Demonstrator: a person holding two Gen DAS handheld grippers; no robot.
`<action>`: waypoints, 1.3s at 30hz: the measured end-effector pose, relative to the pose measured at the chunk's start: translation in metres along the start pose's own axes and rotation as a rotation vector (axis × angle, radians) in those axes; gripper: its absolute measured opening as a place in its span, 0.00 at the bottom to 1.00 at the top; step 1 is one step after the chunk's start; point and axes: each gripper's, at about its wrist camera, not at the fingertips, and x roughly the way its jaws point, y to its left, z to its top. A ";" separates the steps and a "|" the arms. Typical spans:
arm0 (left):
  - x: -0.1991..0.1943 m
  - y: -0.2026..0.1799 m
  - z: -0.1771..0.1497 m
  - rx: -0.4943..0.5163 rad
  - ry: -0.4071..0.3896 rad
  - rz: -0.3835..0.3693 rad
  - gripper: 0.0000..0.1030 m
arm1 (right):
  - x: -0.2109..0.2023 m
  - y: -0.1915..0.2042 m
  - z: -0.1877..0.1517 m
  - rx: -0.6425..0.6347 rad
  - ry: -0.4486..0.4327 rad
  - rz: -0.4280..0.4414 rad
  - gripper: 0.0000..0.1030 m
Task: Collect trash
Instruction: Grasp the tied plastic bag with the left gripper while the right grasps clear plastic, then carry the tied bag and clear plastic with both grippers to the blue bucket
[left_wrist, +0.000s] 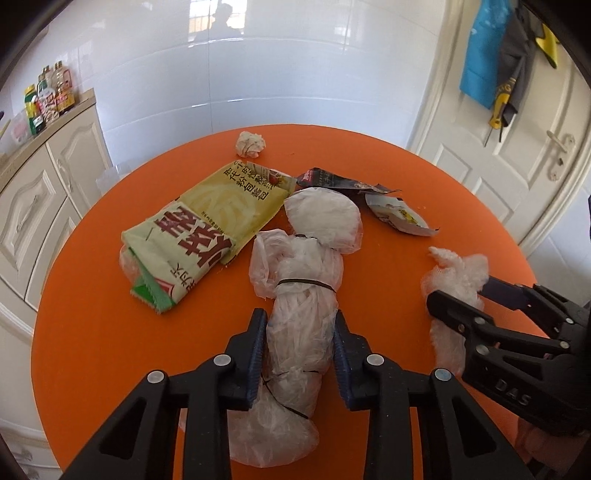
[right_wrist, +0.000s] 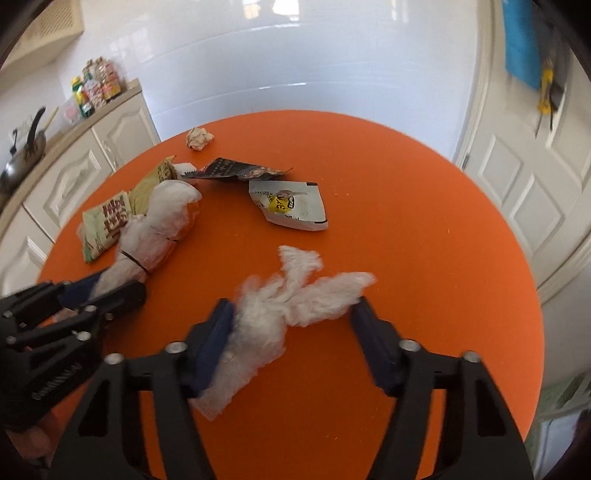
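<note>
A long white plastic bundle (left_wrist: 303, 295) tied with dark bands lies on the round orange table (left_wrist: 110, 332). My left gripper (left_wrist: 299, 332) is shut on its middle, both pads pressing its sides. A smaller crumpled white plastic wad (right_wrist: 280, 306) lies to the right. My right gripper (right_wrist: 293, 317) straddles it with the jaws apart; the left pad touches the wad and the right pad is at its tail. Farther back lie a green-yellow noodle packet (left_wrist: 207, 236), a crumpled paper ball (left_wrist: 251, 144), a dark torn wrapper (left_wrist: 332, 181) and a white torn wrapper (right_wrist: 291, 206).
A cream cabinet (left_wrist: 33, 206) with bottles (left_wrist: 48, 99) and a kettle (right_wrist: 22, 155) stands left of the table. A white tiled wall is behind. A white door (left_wrist: 517, 166) with hanging cloths (left_wrist: 491, 55) is at the right.
</note>
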 end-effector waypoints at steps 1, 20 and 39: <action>-0.002 0.001 -0.002 -0.009 0.000 -0.004 0.28 | 0.000 0.000 -0.001 -0.011 -0.006 -0.001 0.39; -0.063 -0.040 -0.001 -0.008 -0.096 -0.055 0.26 | -0.072 -0.087 0.004 0.127 -0.147 0.136 0.24; -0.104 -0.198 0.034 0.259 -0.255 -0.239 0.26 | -0.168 -0.255 -0.001 0.315 -0.349 -0.041 0.24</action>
